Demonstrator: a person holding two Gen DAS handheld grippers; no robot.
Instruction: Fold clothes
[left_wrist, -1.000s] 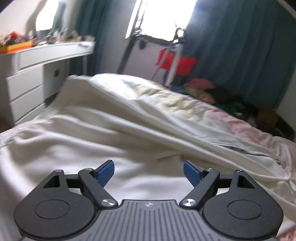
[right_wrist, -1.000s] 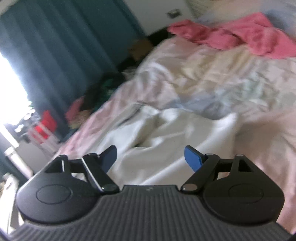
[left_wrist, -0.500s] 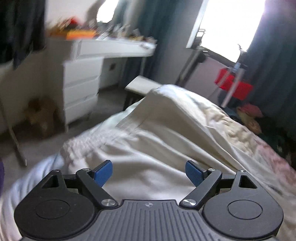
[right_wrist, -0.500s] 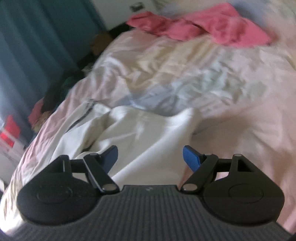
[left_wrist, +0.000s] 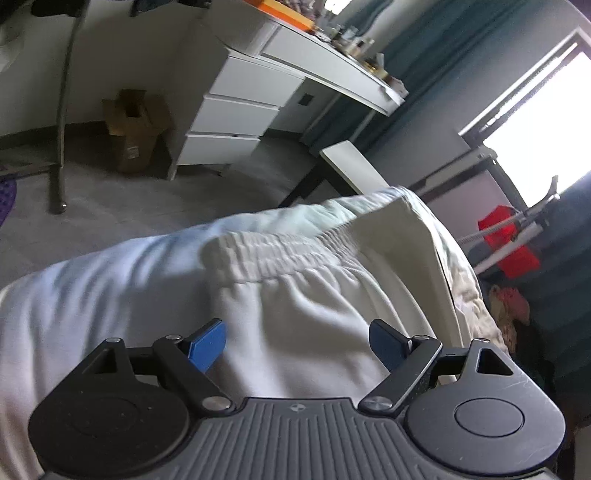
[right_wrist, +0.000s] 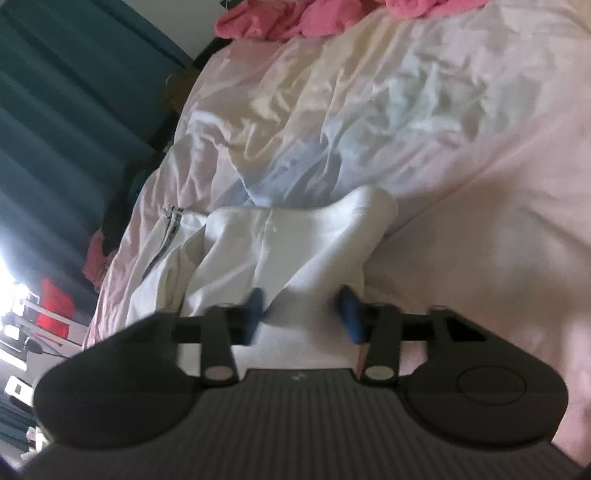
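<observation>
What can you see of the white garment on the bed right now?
The white garment looks like soft, matte knit trousers or shorts with a gathered elastic waistband, visible in the left wrist view. It lies rumpled, not yet folded, on the pale pink bedsheet; in the right wrist view one end humps up. The left gripper is open above the cloth; the right gripper, blurred, straddles a ridge of it, jaws partly closed. Whether either one touches the cloth is unclear.

White trousers (right_wrist: 280, 251) and pink cloth (right_wrist: 295, 18) on bed (right_wrist: 480, 184).
</observation>
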